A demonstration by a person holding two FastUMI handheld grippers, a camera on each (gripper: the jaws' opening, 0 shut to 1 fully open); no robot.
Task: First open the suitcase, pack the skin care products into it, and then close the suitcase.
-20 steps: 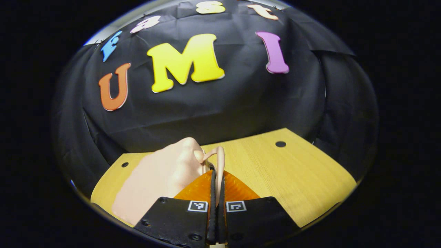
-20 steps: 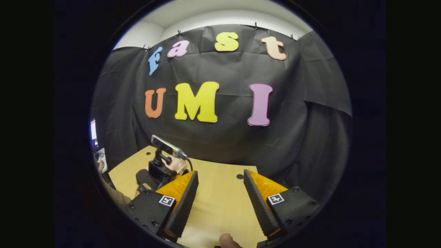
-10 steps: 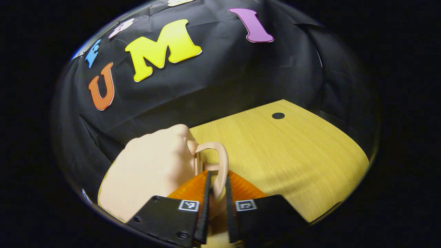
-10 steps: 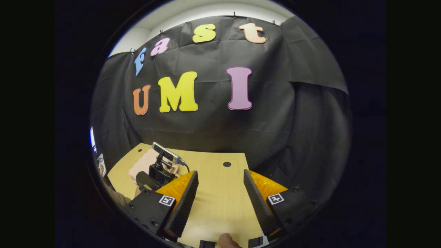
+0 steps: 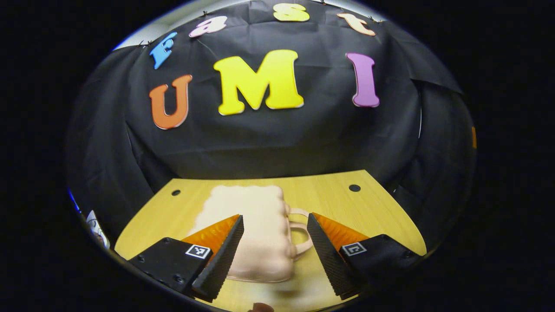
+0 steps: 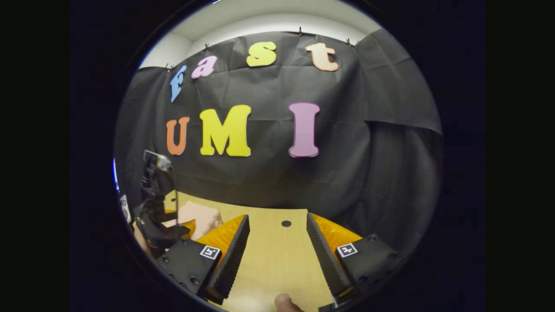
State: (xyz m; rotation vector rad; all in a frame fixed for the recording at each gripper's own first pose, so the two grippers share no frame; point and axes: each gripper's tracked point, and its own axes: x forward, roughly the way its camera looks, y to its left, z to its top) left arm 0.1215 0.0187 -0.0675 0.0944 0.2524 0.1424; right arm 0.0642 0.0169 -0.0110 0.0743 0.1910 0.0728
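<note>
In the left gripper view, the left hand-held gripper [image 5: 275, 225] is released, its fingers [image 5: 225, 249] spread wide and holding nothing. Between them, at 12 o'clock from the camera, the pale pink suitcase [image 5: 249, 234] lies closed and flat on the bench [image 5: 373, 216], its loop handle [image 5: 300, 229] pointing to 3 o'clock, near the right finger but apart from it. A dark hole [image 5: 354, 188] marks the bench at 1 o'clock.

In the right gripper view, the right hand-held gripper [image 6: 277, 236] is also released, over bare bench [image 6: 277, 264]. The suitcase [image 6: 201, 216] sits at 10 o'clock, with the left hand-held gripper [image 6: 156, 216] raised just beside it. A fingertip [image 6: 284, 302] shows at 6 o'clock.
</note>
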